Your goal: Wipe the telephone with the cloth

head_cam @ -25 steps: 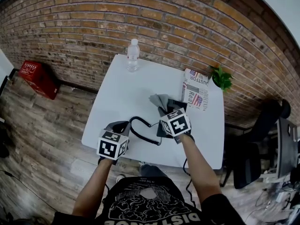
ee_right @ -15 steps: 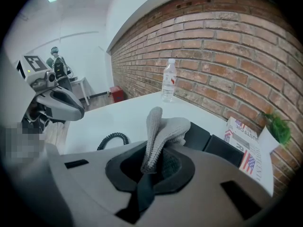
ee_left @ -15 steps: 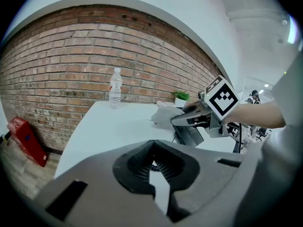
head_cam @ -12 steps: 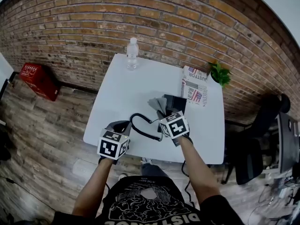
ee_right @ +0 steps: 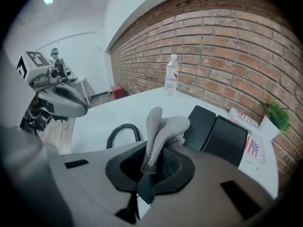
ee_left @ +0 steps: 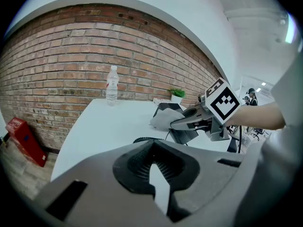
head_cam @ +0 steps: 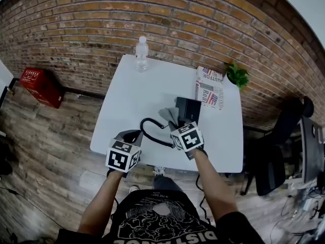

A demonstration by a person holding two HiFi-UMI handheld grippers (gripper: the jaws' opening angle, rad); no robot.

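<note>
The black telephone [head_cam: 188, 109] sits on the white table [head_cam: 137, 93], and its coiled cord [head_cam: 151, 132] loops to the left. My right gripper [head_cam: 176, 123] hovers at the phone's near left corner, shut on a grey cloth [head_cam: 169, 115]. In the right gripper view the cloth [ee_right: 163, 126] sticks up out of my right gripper [ee_right: 150, 167], with the telephone [ee_right: 222, 134] just beyond it. My left gripper [head_cam: 130, 136] is at the table's near left edge, shut and holding nothing. In the left gripper view my left gripper [ee_left: 152, 160] points toward the cloth [ee_left: 163, 119].
A water bottle [head_cam: 141, 55] stands at the table's far edge. A newspaper [head_cam: 209, 88] and a small green plant [head_cam: 237, 76] are at the far right corner. A red crate [head_cam: 38, 83] sits on the floor to the left, and a black office chair [head_cam: 274, 172] stands to the right.
My right gripper has drawn back toward me with the cloth, uncovering the telephone's base. The left gripper has stayed in place.
</note>
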